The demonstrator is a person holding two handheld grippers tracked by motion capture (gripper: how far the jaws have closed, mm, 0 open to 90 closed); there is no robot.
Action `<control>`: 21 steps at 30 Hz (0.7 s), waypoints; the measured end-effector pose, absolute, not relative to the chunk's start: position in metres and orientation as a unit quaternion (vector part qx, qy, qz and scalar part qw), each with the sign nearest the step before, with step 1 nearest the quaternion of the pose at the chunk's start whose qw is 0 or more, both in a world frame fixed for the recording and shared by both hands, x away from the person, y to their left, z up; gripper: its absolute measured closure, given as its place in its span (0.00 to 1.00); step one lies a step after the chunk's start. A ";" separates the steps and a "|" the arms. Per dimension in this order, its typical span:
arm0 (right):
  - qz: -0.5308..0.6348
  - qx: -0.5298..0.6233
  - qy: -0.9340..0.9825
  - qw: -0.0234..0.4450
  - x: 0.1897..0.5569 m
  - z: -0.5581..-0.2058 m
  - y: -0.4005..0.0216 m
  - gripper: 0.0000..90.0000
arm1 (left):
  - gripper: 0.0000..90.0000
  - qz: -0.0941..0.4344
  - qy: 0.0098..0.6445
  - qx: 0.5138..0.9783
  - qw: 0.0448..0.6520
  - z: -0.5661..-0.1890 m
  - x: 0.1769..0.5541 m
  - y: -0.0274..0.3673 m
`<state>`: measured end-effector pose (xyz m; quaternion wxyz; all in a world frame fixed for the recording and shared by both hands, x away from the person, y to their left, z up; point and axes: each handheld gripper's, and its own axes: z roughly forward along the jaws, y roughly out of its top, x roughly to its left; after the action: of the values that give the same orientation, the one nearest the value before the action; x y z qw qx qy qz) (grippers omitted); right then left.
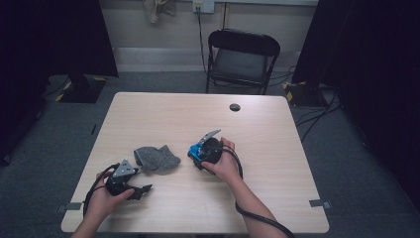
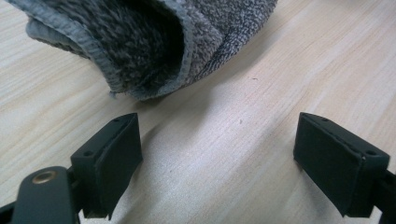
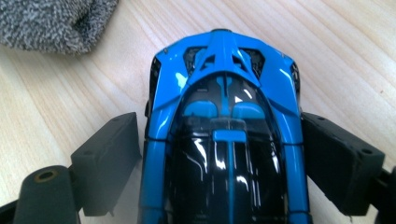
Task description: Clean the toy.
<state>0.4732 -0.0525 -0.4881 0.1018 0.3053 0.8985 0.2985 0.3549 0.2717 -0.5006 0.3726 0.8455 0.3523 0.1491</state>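
A blue and black toy car [image 3: 224, 93] stands on the wooden table [image 1: 267, 144], right of the middle [image 1: 193, 150]. My right gripper [image 3: 219, 140] has one pad against each side of the car and is shut on it; in the high view this gripper [image 1: 197, 156] points left. A crumpled grey cloth [image 1: 156, 158] lies just left of the car. My left gripper [image 1: 145, 189] rests at the near left with its jaws wide open and only bare wood between them [image 2: 219, 140]. The cloth [image 2: 154, 42] lies a short way ahead of its fingertips, apart from them.
A round dark cable hole [image 1: 235, 107] sits near the table's far edge. A black folding chair [image 1: 242, 57] stands behind the table. Cables run over the floor at the right [image 1: 317, 114]. Black curtains hang at both sides.
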 end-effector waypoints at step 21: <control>0.312 0.332 0.882 0.117 0.468 -0.488 -0.055 0.28 | 0.16 0.149 0.353 0.846 0.372 -0.501 0.355 0.271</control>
<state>0.4677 -0.0552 -0.4882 0.1167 0.3325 0.8824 0.3117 0.3548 0.2714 -0.5006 0.3721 0.8455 0.3526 0.1493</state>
